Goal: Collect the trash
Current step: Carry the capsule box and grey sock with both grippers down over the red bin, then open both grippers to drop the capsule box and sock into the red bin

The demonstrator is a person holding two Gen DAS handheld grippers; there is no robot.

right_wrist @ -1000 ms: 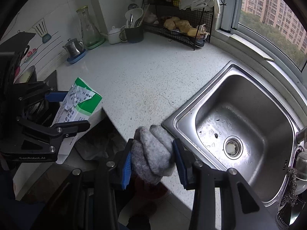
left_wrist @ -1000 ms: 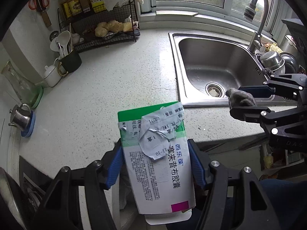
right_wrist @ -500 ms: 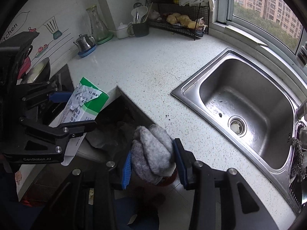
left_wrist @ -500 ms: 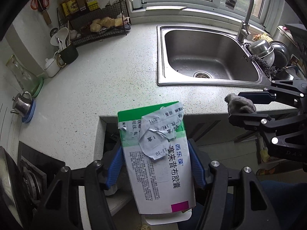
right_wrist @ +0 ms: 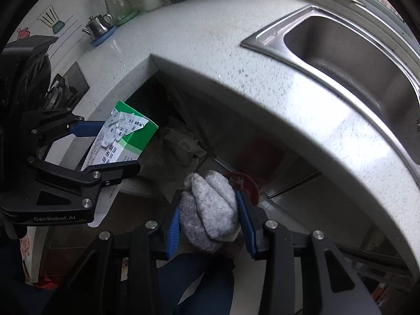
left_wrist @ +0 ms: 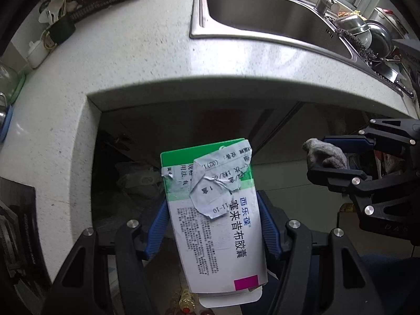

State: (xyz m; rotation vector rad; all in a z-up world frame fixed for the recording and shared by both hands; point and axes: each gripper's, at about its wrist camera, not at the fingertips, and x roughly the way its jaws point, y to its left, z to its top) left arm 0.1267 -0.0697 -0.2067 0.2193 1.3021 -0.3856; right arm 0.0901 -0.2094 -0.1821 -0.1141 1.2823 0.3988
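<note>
Below countertop (left_wrist: 147, 60): both grippers level, apparently loaded.

Both wrist views low, looking forward under the countertop (left_wrist: 162, 60) edge, sharing sink (right_wrist: 349, 50) and open cabinet (left_wrist: 183, 131)

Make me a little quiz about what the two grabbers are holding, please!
1. True or false: the left gripper holds a green-and-white medicine box.
2. What does the right gripper hold? A) a spoon B) a grey glove C) a cup
3. Fill in: both grippers hang in front of the countertop, lower than its ____.

Key: 1 true; 2 B; 3 edge.
</note>
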